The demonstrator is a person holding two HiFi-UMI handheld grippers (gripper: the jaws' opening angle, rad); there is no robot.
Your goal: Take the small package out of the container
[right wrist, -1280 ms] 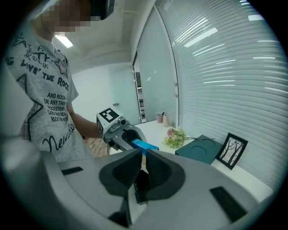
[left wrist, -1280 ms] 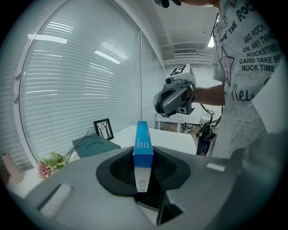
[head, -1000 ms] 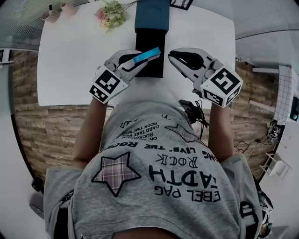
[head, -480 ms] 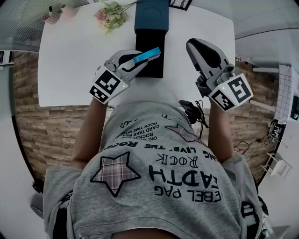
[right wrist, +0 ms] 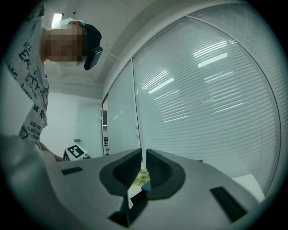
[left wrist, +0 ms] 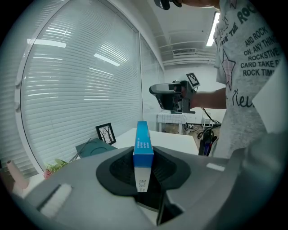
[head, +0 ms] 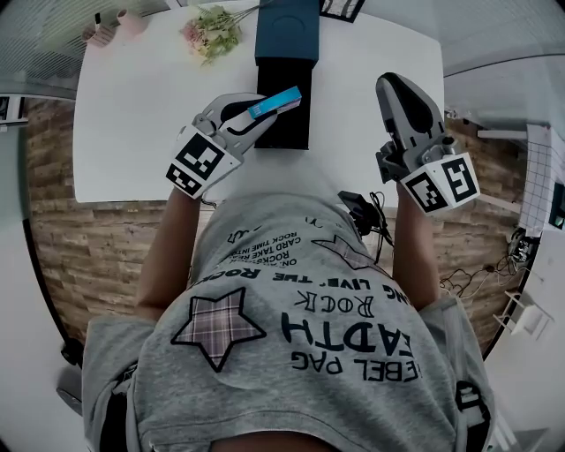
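Note:
A small blue package (head: 275, 101) sits clamped edge-on in my left gripper (head: 262, 113), just above the open black container (head: 291, 132) on the white table (head: 141, 106). In the left gripper view the package (left wrist: 143, 150) stands upright between the jaws of that gripper (left wrist: 143, 159), blue on top with a white end. My right gripper (head: 391, 81) hovers over the table's right side, away from the container, pointing toward the far edge. Its jaws (right wrist: 143, 157) are shut with only a thin slit and nothing between them.
A teal lid (head: 287, 31) lies behind the container. A bunch of flowers (head: 212, 31) and a pink vase (head: 124, 19) stand at the table's far left. A small picture frame (left wrist: 104, 132) stands at the far edge. The person's torso fills the near side.
The right gripper has swung away from the container to the right and turned from pointing left to pointing at the far edge. The left gripper with the package stayed nearly still.

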